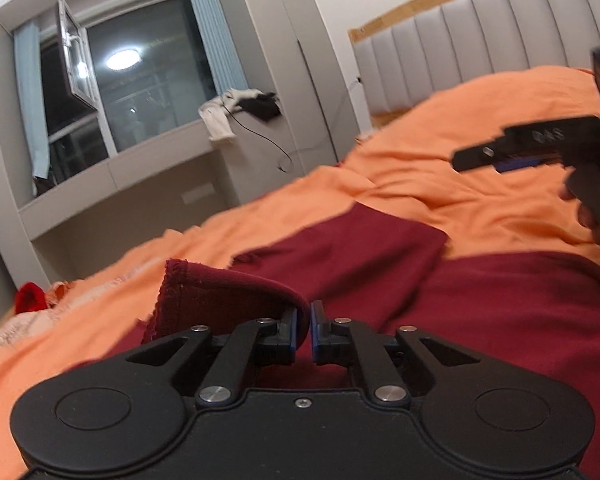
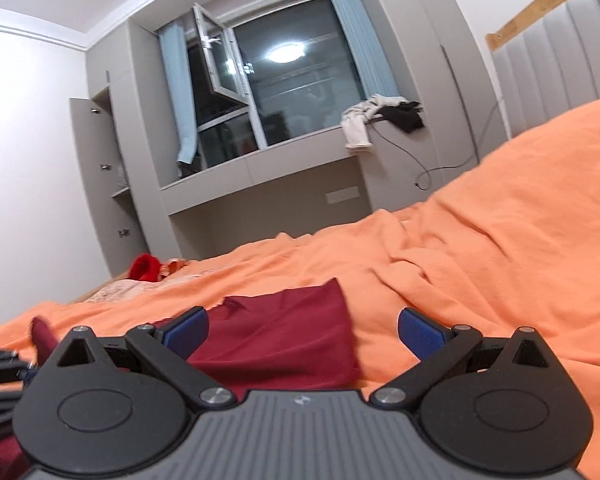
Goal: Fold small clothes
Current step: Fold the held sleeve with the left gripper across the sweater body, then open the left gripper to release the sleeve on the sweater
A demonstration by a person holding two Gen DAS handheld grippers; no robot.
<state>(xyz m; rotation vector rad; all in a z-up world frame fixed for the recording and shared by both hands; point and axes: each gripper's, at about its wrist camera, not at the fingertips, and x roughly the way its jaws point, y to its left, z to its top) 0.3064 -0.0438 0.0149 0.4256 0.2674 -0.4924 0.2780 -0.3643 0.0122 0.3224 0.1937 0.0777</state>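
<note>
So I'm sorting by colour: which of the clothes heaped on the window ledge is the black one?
The black garment lies at the right end of the ledge, nearer the headboard; the white garment beside it hangs over the edge.

Maroon garment (image 1: pixel 480 304) spread on orange bedspread (image 1: pixel 440 160), 1 hemmed edge seemingly curled up.
</note>
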